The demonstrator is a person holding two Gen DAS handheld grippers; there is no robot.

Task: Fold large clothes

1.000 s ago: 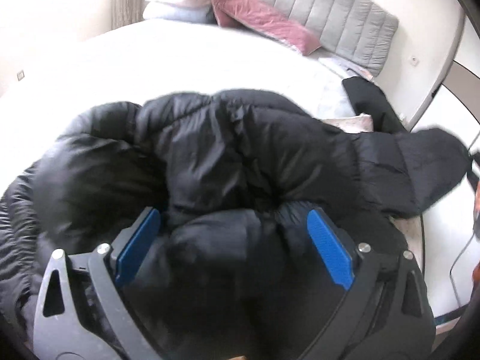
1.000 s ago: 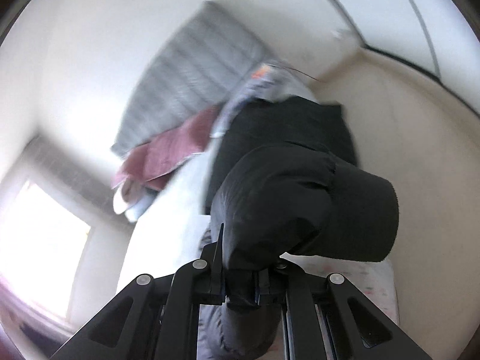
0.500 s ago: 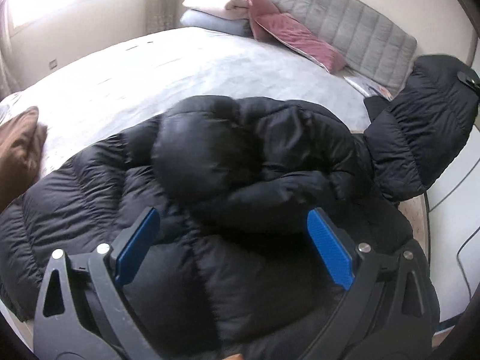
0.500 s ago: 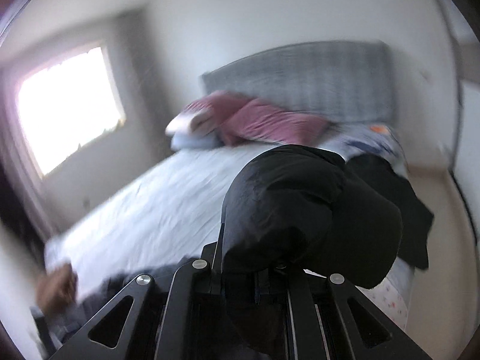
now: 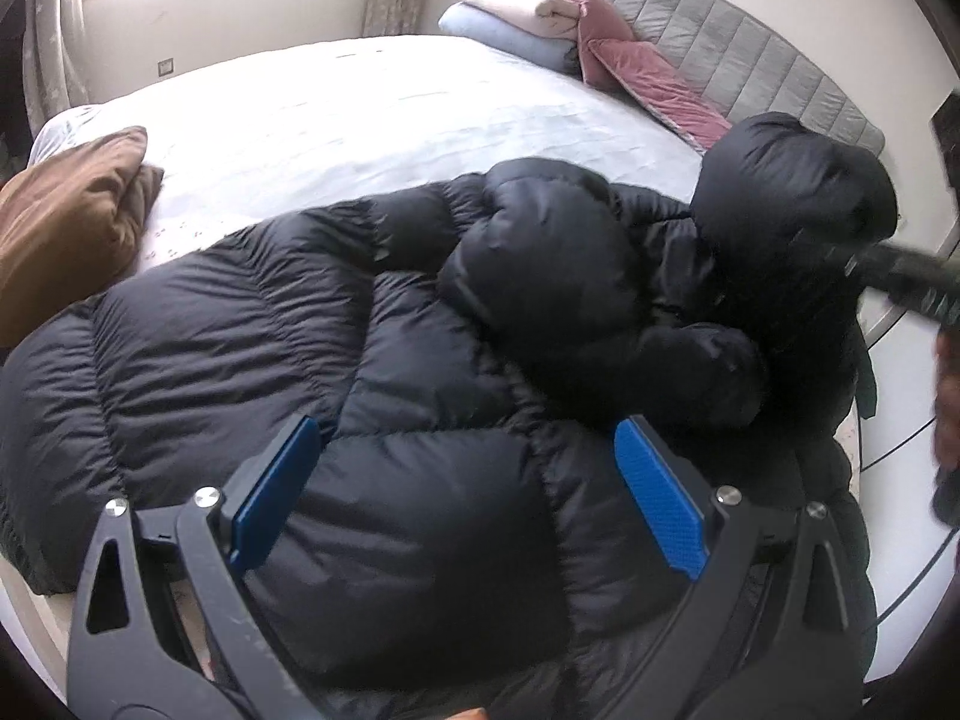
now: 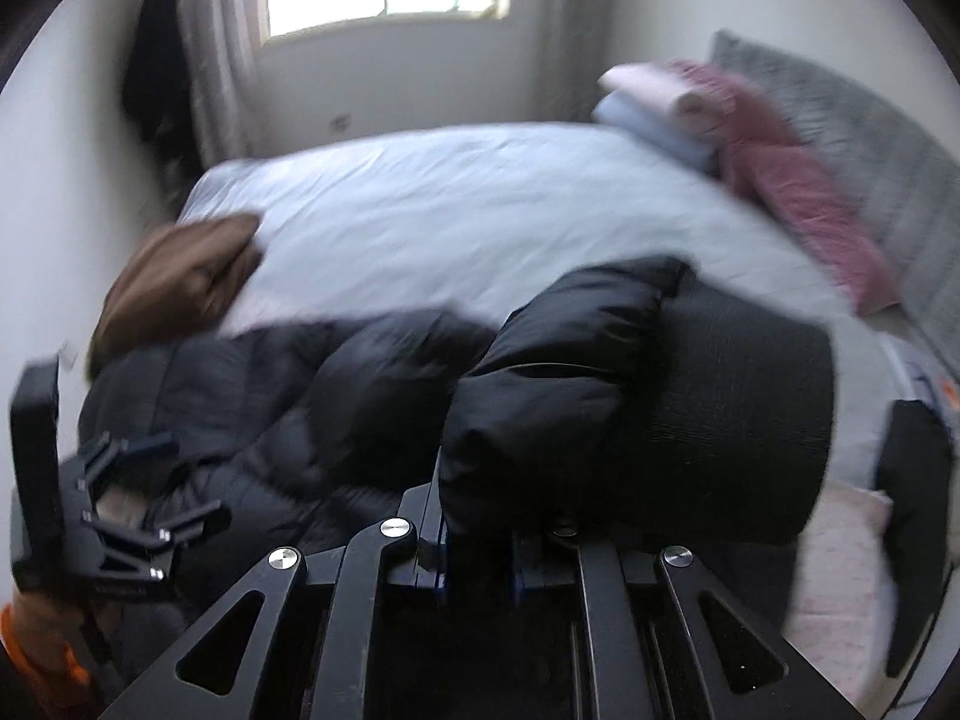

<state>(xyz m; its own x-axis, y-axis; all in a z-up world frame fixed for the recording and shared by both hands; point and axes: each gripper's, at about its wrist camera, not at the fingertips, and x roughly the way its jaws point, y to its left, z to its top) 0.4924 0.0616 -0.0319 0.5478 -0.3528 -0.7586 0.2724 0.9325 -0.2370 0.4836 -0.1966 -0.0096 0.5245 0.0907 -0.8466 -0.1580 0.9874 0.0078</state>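
A: L to R on the bed (image 5: 360,120), quick?
B: Near L corner – brown cushion (image 5: 66,222), on the sheet, touching the coat's L end. Then black puffer coat (image 5: 240,330) along the near edge, spread most of its length, one sleeve folded back over the chest.
A: L gripper (image 5: 468,498)?
B: Spread wide, blue pads (image 5: 657,504) either side of the coat's quilted front, just above the fabric; nothing pinched. Touching or not – can't tell.
A: R gripper (image 6: 480,558)?
B: Nearly pressed together, easing apart right now, still pinching the coat's other sleeve (image 6: 558,372) near the ribbed cuff (image 6: 744,420). Sleeve bunched up right in front of the lens, lifted off the bed at the coat's R end. Blurry view.
A: Further R?
B: Far R corner by the headboard (image 5: 750,60) – folded pink blanket (image 5: 516,3) stacked on a pale blue one (image 5: 510,39), pink velvet pillow (image 5: 654,90) leaning beside them. Near R edge in the R-wrist view – another dark garment (image 6: 912,504), apart from the coat, partly on a pale patterned cloth (image 6: 840,546).
A: Person?
B: Only a hand (image 6: 36,618) w/ orange cuff on the L tool, low L in the R-wrist view.
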